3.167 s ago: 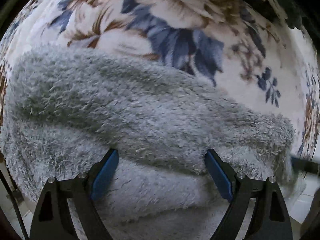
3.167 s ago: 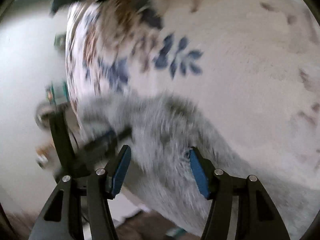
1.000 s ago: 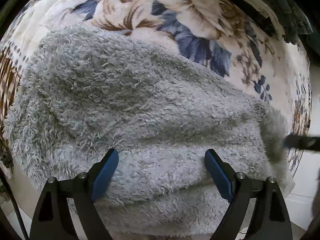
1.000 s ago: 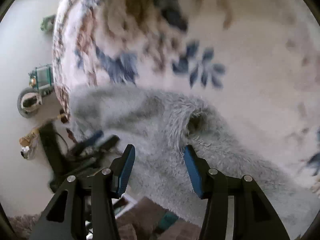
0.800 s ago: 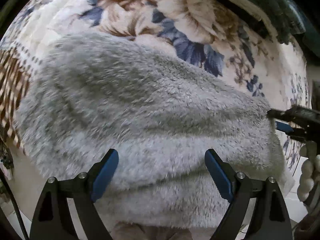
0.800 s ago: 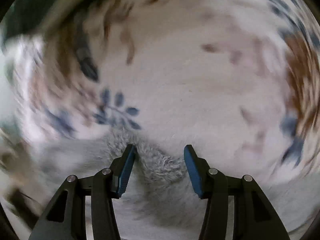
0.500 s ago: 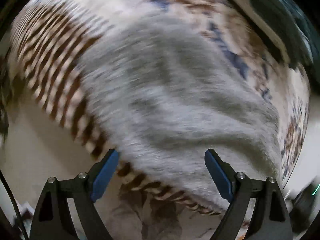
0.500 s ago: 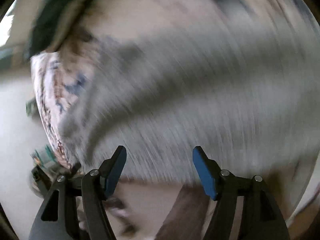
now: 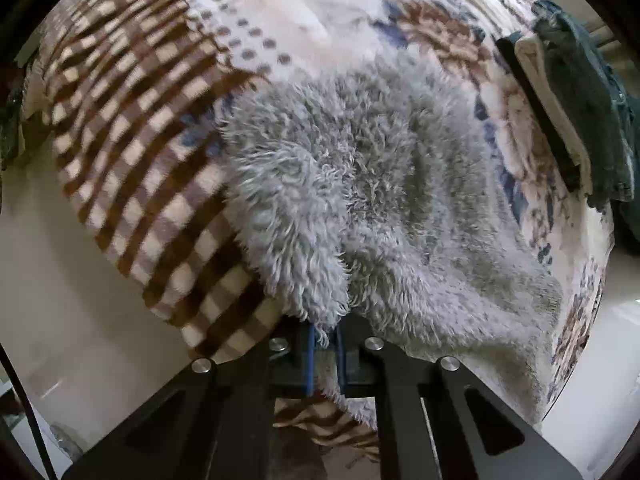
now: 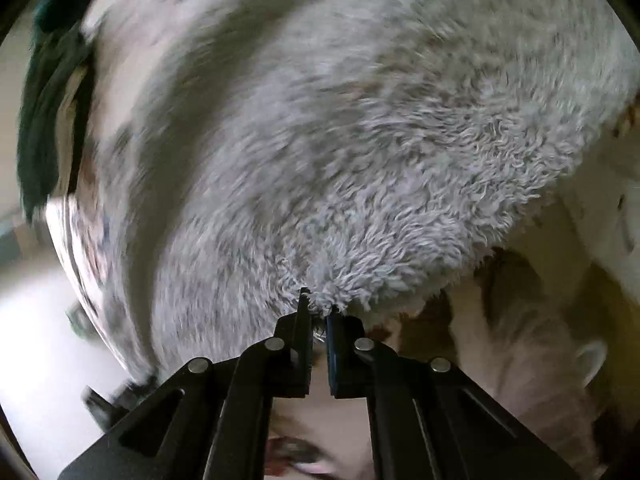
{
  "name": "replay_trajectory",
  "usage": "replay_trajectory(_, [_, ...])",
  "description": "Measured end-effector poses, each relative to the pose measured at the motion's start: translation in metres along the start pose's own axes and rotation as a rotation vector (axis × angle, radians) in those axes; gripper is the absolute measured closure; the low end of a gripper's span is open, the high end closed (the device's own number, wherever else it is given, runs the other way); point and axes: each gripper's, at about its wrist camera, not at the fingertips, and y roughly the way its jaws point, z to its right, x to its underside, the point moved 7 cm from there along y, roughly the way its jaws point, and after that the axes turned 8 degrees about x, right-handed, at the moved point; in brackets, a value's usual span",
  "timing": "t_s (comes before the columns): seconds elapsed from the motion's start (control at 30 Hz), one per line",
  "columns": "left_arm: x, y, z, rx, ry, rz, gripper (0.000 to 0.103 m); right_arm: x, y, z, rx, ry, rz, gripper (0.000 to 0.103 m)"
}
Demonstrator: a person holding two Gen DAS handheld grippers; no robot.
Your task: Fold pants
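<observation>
On the patterned blanket (image 9: 152, 128), which covers a raised surface, lie the grey fleece pants (image 9: 384, 184), spread across its middle and down to the near edge. The blanket shows a brown check pattern on one side and a floral print on the other. The left tool (image 9: 323, 344) is clamped on a fold of the pants at the near edge, with the pile bunched between its blue pads (image 9: 310, 354). The right tool (image 10: 317, 312) is likewise pinched on the edge of the pants (image 10: 360, 168), its jaws drawn in to a narrow gap with fleece caught at the tips. A stack of dark folded cloth (image 9: 580, 96) rests at the far side of the blanket, apart from the pants. The right wrist view is partly blurred.
</observation>
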Motion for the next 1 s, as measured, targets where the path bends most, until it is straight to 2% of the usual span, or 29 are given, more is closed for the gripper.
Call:
replay_trajectory(0.1, [-0.001, -0.007, -0.003, -0.029, 0.046, 0.002, 0.097, 0.024, 0.007, 0.0, 0.028, -0.027, -0.025, 0.097])
replay_trajectory(0.13, [0.0, -0.003, -0.007, -0.064, 0.084, -0.015, 0.097, 0.03, 0.017, 0.002, 0.03, -0.031, -0.042, 0.097])
replay_trajectory(0.23, [0.0, 0.002, -0.007, -0.08, 0.116, -0.048, 0.093, 0.02, 0.041, -0.002, 0.01, -0.028, -0.1, 0.092])
replay_trajectory(0.3, [0.008, -0.004, 0.014, -0.138, 0.212, -0.053, 0.088, 0.016, 0.046, -0.005, -0.057, -0.012, -0.139, 0.069])
replay_trajectory(0.33, [0.014, -0.008, 0.029, -0.156, 0.277, -0.045, 0.077, 0.016, 0.042, -0.006, -0.091, -0.014, -0.134, 0.04])
replay_trajectory(0.37, [0.02, -0.009, 0.044, -0.172, 0.333, -0.041, 0.061, 0.016, 0.031, -0.005, -0.132, -0.025, -0.103, 0.025])
replay_trajectory(0.4, [0.033, -0.011, 0.064, -0.185, 0.413, -0.043, 0.049, 0.017, 0.019, -0.003, -0.172, -0.037, -0.067, 0.024])
replay_trajectory(0.43, [0.045, -0.009, 0.081, -0.19, 0.468, -0.051, 0.025, 0.017, 0.011, 0.005, -0.185, -0.043, -0.051, 0.024])
replay_trajectory(0.47, [0.056, -0.007, 0.094, -0.188, 0.507, -0.06, 0.014, 0.018, -0.001, 0.016, -0.194, -0.047, -0.024, 0.024])
replay_trajectory(0.53, [0.088, 0.003, 0.13, -0.175, 0.606, -0.07, 0.013, 0.004, -0.017, 0.041, -0.19, -0.018, 0.019, 0.024])
replay_trajectory(0.57, [0.103, 0.011, 0.146, -0.162, 0.646, -0.087, 0.013, -0.004, -0.033, 0.068, -0.18, 0.041, 0.074, 0.024])
replay_trajectory(0.6, [0.113, 0.016, 0.154, -0.154, 0.665, -0.103, 0.013, -0.012, -0.044, 0.076, -0.179, 0.075, 0.105, 0.024])
replay_trajectory(0.7, [0.158, 0.055, 0.202, -0.089, 0.699, -0.184, 0.013, -0.048, -0.09, 0.164, -0.16, 0.251, 0.294, 0.024])
replay_trajectory(0.77, [0.185, 0.077, 0.223, -0.095, 0.733, -0.228, 0.013, -0.07, -0.113, 0.215, -0.164, 0.34, 0.373, 0.024])
replay_trajectory(0.83, [0.214, 0.107, 0.248, -0.114, 0.789, -0.272, 0.013, -0.097, -0.127, 0.258, -0.187, 0.409, 0.417, 0.024])
replay_trajectory(0.9, [0.235, 0.134, 0.265, -0.139, 0.84, -0.296, 0.013, -0.117, -0.126, 0.289, -0.246, 0.458, 0.427, 0.024])
replay_trajectory(0.93, [0.241, 0.146, 0.269, -0.173, 0.863, -0.299, 0.013, -0.126, -0.12, 0.298, -0.302, 0.478, 0.422, 0.024])
replay_trajectory(1.0, [0.244, 0.167, 0.27, -0.24, 0.891, -0.298, 0.012, -0.133, -0.108, 0.314, -0.32, 0.493, 0.411, 0.024])
